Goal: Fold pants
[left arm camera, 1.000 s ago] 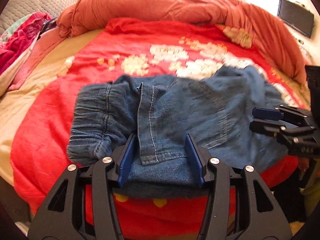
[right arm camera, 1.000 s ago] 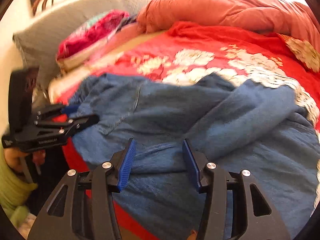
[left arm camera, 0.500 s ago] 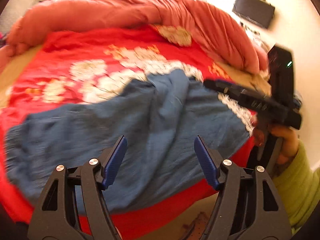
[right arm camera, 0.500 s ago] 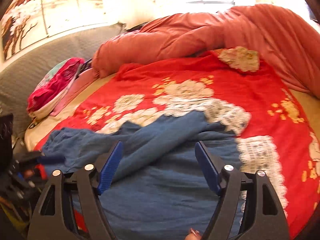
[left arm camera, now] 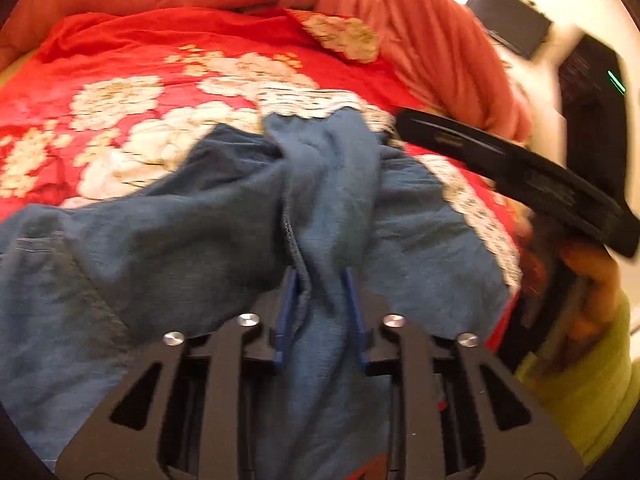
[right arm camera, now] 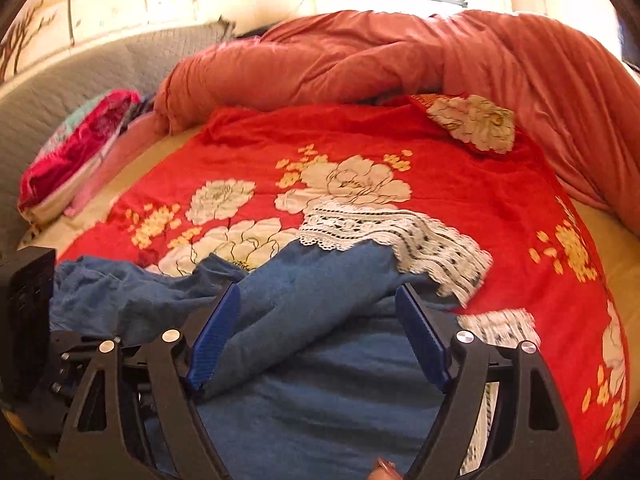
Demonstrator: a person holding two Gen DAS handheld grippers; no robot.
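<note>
Pants [left arm camera: 328,200] fold between left jaws

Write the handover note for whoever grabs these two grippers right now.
Left gripper: jaws have just been closing, now shut on a bunched ridge of the blue pants.
Right gripper: jaws have just been opening, now open over the pants, gripping nothing.
Pants lie rumpled across the near edge of the red floral bedspread, lace hem toward the far side.
Done: left grip taken. Left: grip with the right, flatten, fold.
</note>
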